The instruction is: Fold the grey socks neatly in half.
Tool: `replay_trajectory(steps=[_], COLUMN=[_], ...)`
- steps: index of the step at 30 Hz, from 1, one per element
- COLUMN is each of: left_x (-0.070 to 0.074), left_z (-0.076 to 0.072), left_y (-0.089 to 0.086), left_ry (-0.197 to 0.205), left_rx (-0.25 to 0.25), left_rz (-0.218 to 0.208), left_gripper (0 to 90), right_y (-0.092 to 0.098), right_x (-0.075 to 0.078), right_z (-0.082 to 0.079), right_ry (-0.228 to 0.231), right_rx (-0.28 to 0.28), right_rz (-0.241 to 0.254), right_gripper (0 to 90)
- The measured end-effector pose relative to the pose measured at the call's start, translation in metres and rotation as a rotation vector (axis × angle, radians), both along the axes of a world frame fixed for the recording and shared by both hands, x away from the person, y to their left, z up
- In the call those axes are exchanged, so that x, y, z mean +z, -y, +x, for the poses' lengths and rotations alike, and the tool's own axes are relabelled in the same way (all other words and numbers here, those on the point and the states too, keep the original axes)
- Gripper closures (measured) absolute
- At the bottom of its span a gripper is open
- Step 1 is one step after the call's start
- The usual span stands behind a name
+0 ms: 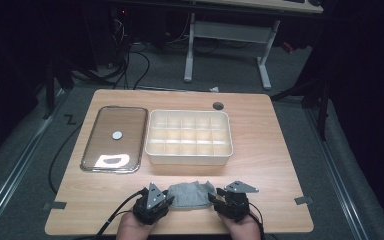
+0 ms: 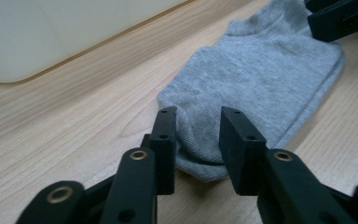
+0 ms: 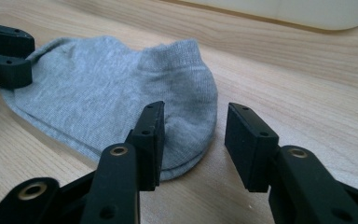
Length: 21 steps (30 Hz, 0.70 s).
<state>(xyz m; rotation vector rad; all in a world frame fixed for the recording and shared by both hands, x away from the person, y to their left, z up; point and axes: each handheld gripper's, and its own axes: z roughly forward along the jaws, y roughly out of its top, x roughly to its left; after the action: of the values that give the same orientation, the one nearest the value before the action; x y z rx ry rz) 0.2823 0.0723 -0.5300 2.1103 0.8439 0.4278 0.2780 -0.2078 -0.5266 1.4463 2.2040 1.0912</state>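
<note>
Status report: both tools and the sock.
Left tool open, straddling one end of flat grey knit sock. Right tool open at the other end. Nothing in the way.

Grey ankle sock [image 1: 190, 194], knitted, ribbed at the cuff. Lay flat on its side on the pale wooden table [image 1: 270, 150], close to the near edge, just in front of the white divided box [image 1: 189, 159]. Lightly rumpled in the middle, cuff opening raised a little. One rounded end sat between the left claw's [image 2: 199, 140] jaws, the other beside the right claw [image 3: 193, 140].
</note>
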Motion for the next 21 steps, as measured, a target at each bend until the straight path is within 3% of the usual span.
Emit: replay_trajectory(steps=[11, 21], left_x=[-0.001, -0.002], left_z=[-0.005, -0.006], left_y=[-0.002, -0.008], left_ry=[0.044, 0.04], left_rx=[0.005, 0.01], left_rz=[0.069, 0.063], left_gripper=[69.2, 69.1], right_y=[-0.011, -0.016], right_x=[-0.002, -0.003], right_z=[-0.003, -0.005], right_ry=[0.003, 0.006], right_rx=[0.019, 0.047], right_rz=[-0.024, -0.031], right_gripper=[65.2, 76.6])
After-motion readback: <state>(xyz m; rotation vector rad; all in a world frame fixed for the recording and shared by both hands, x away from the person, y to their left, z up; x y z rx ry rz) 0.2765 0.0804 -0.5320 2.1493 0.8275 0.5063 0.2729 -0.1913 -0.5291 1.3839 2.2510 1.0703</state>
